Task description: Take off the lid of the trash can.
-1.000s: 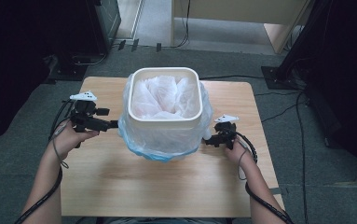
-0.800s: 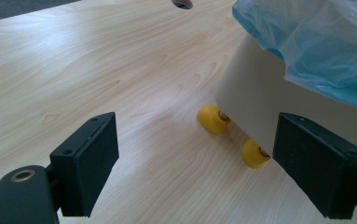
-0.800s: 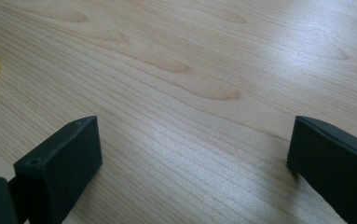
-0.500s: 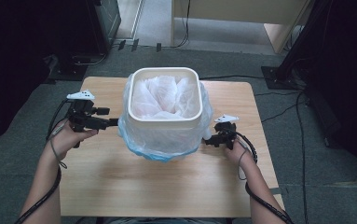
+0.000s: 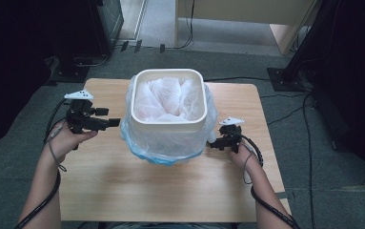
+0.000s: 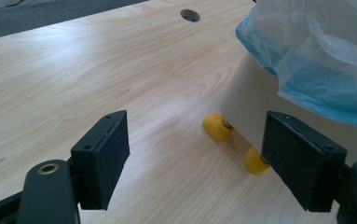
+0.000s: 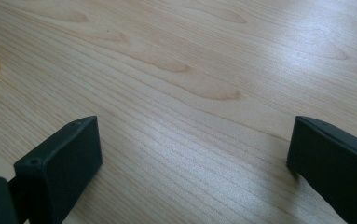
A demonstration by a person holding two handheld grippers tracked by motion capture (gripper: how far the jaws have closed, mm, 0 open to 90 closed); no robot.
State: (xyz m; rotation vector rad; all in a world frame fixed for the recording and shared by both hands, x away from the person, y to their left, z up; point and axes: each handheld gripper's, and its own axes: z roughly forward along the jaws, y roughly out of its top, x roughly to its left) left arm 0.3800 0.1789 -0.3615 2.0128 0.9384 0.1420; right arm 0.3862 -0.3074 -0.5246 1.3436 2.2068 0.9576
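Bin (image 5: 168, 125) with bag (image 5: 163, 151) stands mid-worktop (image 5: 137, 191) on yellow wheels (image 6: 218, 127). Left tool (image 5: 113, 122) just beside its left wall, jaws wide after closing slightly, nothing gripped. Right tool (image 5: 212, 143) at its right side, jaws wide, empty.

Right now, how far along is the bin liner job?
Done: the plastic liner sits inside the white bin and is folded over its rim, its blue skirt hanging down the outside. In hand: nothing; the left gripper and right gripper flank the bin with jaws open and empty. Left: probably only tidying the overhang, if anything.
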